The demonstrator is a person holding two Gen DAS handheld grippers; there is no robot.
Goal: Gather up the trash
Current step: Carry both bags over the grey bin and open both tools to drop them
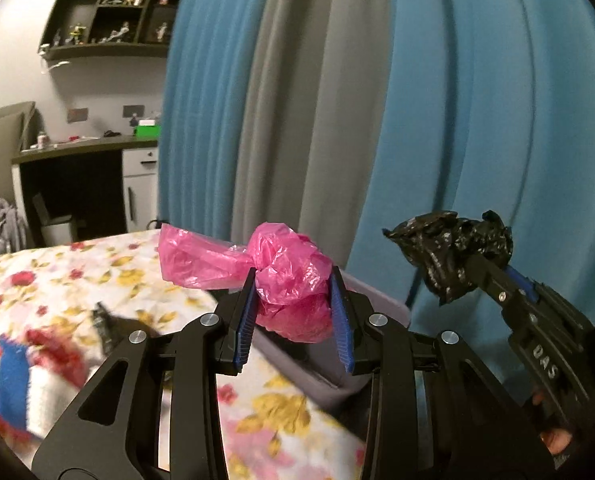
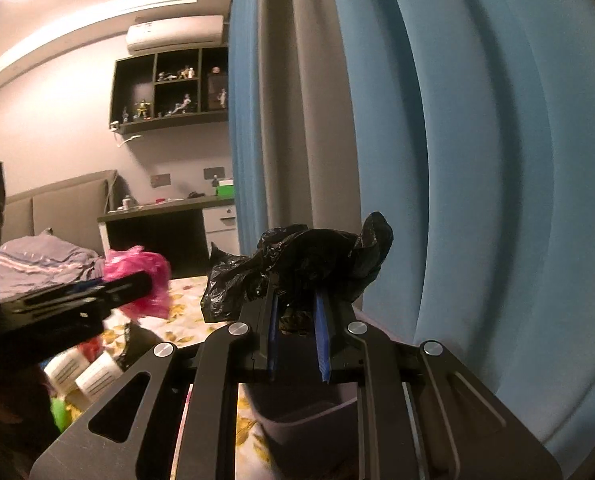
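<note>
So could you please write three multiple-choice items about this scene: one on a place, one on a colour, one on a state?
1. Where is the grey bin?
A. On the desk
B. Below the right gripper
C. On the shelf

2. What colour is the bag in the left gripper?
A. Pink
B. Green
C. White

3. How are the right gripper's jaws?
A. Wide open, empty
B. Shut on a bottle
C. Shut on a black bag

Answers: 1 B, the bin's rim shows under the jaws. 2 A, crumpled pink plastic sits between the blue pads. 3 C, black plastic bulges out of the jaws.
</note>
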